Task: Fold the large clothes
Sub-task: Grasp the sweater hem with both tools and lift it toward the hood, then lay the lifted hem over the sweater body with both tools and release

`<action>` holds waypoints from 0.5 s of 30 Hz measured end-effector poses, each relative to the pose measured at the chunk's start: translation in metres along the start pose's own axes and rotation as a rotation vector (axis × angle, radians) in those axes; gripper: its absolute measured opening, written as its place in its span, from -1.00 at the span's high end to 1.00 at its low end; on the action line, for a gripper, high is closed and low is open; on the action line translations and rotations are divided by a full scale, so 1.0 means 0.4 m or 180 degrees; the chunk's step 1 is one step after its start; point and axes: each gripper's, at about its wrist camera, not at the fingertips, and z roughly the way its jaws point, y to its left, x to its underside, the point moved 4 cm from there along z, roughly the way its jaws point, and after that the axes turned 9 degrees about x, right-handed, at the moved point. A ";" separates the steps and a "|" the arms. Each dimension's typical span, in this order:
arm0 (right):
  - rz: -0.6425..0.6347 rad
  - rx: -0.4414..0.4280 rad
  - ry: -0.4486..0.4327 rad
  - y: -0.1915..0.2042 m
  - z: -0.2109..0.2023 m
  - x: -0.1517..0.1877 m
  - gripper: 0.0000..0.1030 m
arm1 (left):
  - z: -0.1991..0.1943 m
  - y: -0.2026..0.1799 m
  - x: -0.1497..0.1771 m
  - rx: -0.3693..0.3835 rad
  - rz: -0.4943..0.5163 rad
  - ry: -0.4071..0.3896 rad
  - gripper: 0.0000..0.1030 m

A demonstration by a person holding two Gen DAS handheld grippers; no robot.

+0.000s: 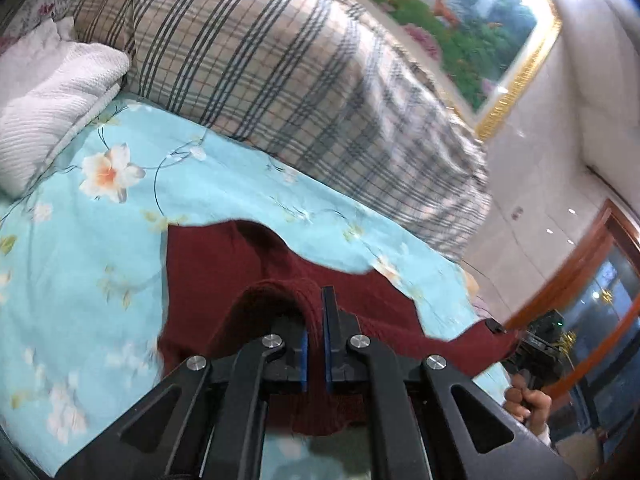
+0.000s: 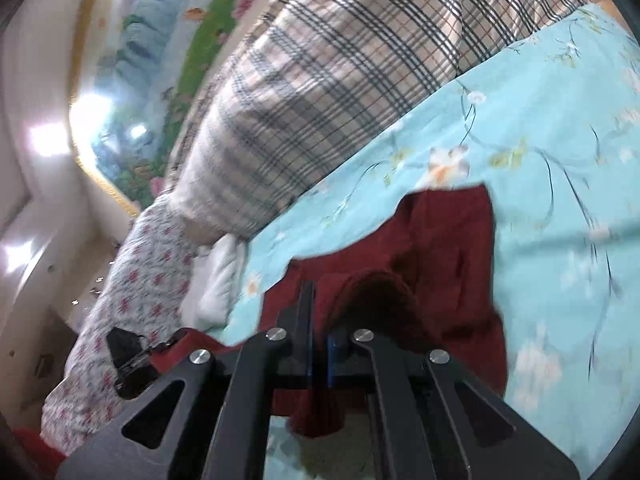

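Left tongs are clamped together on a ribbed edge of the dark red knit garment, the cloth bunched up over the left finger and pinched between the blue pads. From that grip the garment hangs below the tongs and spreads forward and to the right across the light blue flowered bedsheet, its far edge lying in a wavy line on the sheet. At the right of this view a corner of the garment stretches to the other tool, whose black tip shows just above a hand gripping a handle. Behind the sheet lies a plaid quilt, with a folded white blanket at the left and a gold-framed landscape picture on the wall. Seen from the right wrist, the right tongs are likewise closed on a bunched fold of the same garment, which drapes over the right finger and hangs beneath. It spreads ahead on the sheet, and one stretch of it runs left to the other tool's black tip. A red-flowered cover lies at the left, beside the plaid quilt.
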 end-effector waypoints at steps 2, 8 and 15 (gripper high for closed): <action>0.0031 0.0155 0.0059 -0.027 0.065 -0.040 0.91 | 0.079 0.052 -0.033 -0.0144 -0.0071 0.0037 0.94; 0.0263 0.0714 0.0416 -0.176 0.284 -0.079 0.91 | 0.286 0.246 -0.046 -0.0633 -0.0287 0.0279 0.94; 0.0350 0.0801 0.0556 -0.240 0.341 -0.052 0.88 | 0.378 0.351 -0.026 -0.0653 -0.0324 0.0417 0.93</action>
